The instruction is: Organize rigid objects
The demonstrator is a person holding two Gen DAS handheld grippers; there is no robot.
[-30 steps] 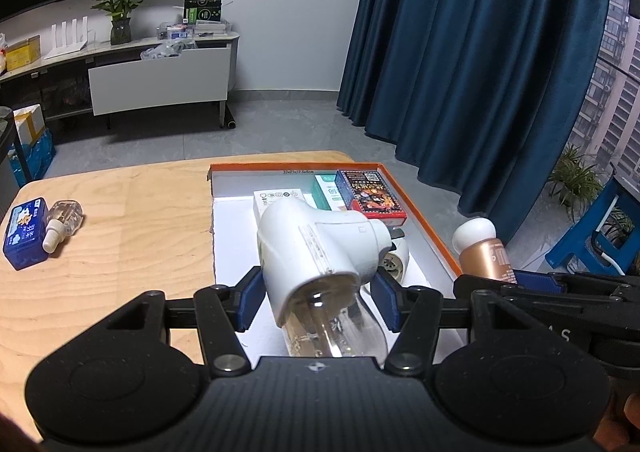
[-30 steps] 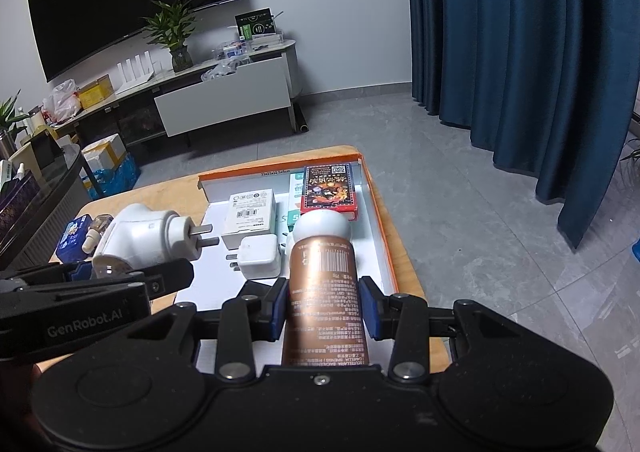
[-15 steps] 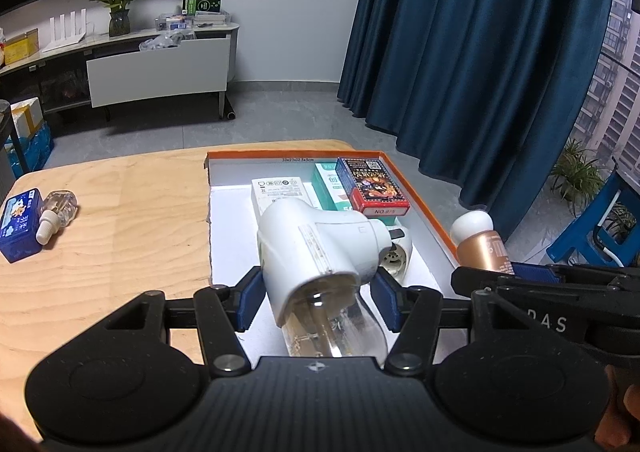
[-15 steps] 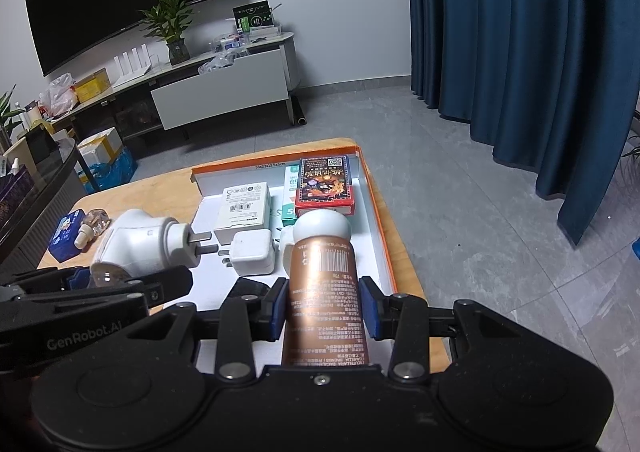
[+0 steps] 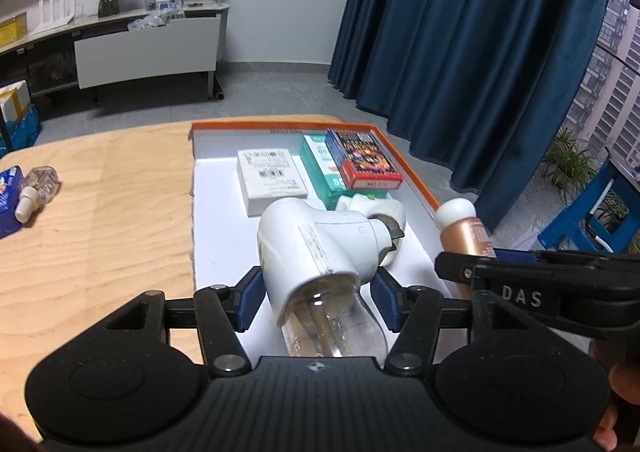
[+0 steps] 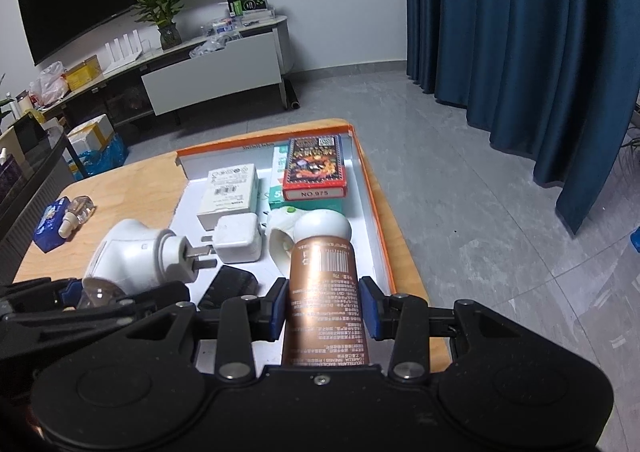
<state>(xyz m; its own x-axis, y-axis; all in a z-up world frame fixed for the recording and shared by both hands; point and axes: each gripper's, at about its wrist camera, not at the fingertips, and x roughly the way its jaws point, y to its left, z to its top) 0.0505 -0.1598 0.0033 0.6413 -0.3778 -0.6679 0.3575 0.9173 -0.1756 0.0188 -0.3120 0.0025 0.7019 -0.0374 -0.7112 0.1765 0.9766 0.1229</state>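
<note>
Right wrist view, copper bottle (image 6: 322, 292) clamped lengthwise in right gripper (image 6: 323, 302) — cap forward

- White plastic plug-in vaporizer with clear liquid bottle (image 5: 320, 252): clamped above the tray, prongs pointing away.
- Copper-coloured tube with white round cap (image 6: 322, 292): clamped, cap forward.
- Orange-rimmed white tray (image 6: 370, 188): holds boxes and a white charger.

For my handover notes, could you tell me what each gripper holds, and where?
Left gripper: white plug-in diffuser, at its clear bottle. Right gripper: copper tube, mid-body.
</note>
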